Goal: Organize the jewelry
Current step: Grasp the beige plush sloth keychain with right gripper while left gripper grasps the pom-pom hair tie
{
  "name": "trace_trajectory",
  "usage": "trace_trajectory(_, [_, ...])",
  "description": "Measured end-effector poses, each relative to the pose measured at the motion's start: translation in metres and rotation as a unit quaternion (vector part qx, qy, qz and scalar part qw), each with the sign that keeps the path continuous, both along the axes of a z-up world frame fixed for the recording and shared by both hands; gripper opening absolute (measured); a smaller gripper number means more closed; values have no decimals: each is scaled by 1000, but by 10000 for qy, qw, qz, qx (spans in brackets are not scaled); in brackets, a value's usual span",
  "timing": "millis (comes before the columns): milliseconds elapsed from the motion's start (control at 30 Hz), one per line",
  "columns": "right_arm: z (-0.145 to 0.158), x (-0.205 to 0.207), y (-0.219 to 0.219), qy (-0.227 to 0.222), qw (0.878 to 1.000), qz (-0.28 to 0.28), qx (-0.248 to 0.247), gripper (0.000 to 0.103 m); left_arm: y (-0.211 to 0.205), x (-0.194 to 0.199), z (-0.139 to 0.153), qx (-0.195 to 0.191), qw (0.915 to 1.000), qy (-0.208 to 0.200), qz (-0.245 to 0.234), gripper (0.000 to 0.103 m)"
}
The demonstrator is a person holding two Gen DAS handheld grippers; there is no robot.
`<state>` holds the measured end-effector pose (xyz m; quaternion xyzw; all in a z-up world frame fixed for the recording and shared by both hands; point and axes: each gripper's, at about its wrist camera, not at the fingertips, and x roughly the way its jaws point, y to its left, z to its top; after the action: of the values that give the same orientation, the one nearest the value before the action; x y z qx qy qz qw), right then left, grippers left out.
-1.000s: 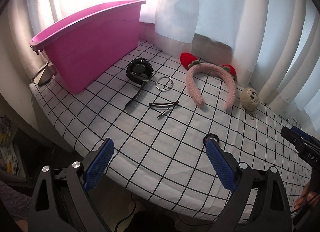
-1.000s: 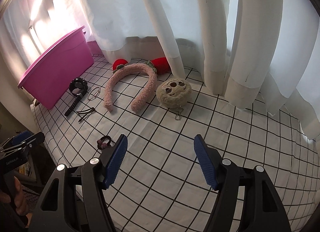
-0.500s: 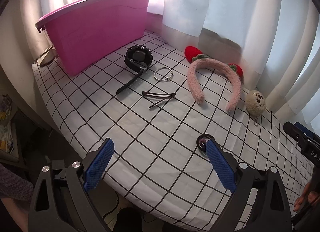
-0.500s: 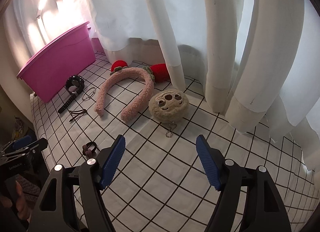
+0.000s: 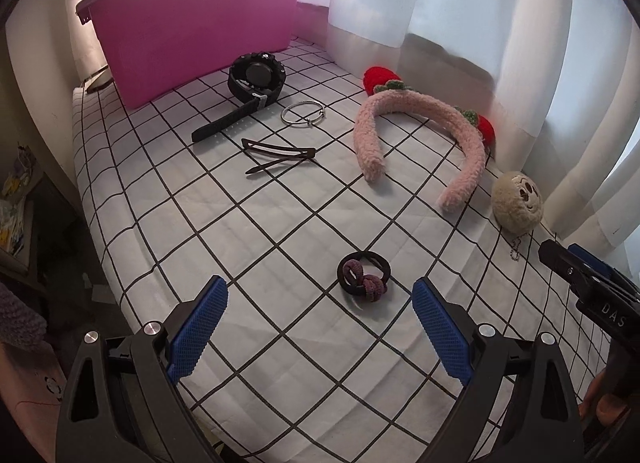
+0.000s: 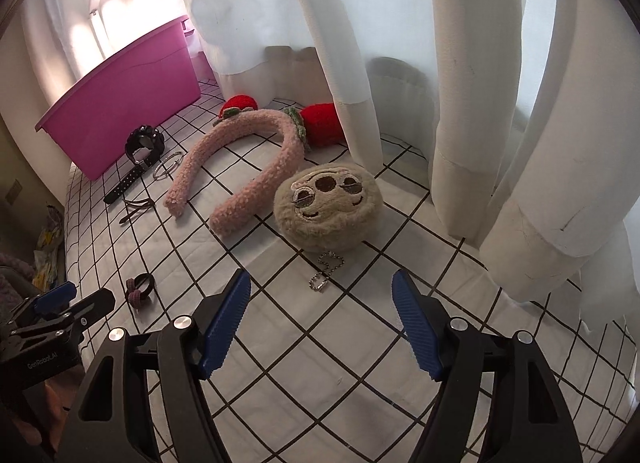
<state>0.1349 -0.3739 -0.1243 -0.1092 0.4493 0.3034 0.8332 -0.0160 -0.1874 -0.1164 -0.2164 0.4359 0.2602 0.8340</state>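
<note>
A dark hair tie with a purple knot (image 5: 364, 274) lies on the checked cloth just ahead of my left gripper (image 5: 320, 327), which stands open and empty. Farther off lie a black watch (image 5: 256, 77), a metal ring (image 5: 303, 114), brown hair clips (image 5: 278, 155) and a pink fluffy headband (image 5: 424, 131) with red strawberries. My right gripper (image 6: 322, 323) is open and empty above the cloth; a beige plush keychain (image 6: 326, 205) with its ball chain (image 6: 326, 269) lies just in front of it. The hair tie (image 6: 139, 286) shows to its left.
A pink plastic bin (image 5: 200, 19) stands at the far left of the checked table (image 5: 200, 223), whose edge drops off on the left. White curtains (image 6: 460, 83) hang along the back and right, touching the cloth. Each gripper shows at the edge of the other's view.
Both grippers have come forward and down over the table. The hair tie now lies in plain view between the left fingers' line, and the plush keychain looms larger before the right gripper.
</note>
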Motion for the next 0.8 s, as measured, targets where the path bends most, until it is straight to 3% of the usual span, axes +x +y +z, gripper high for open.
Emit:
trace_trajectory(233, [-19,15,13,-149,9998,133,-10,70,-7,11,-12,116,9998,-155,2,92])
trace_trajectory(800, [-37,24,38,-250,9979,274,-530,70,-10,26,-33,151,9998,28,151,92])
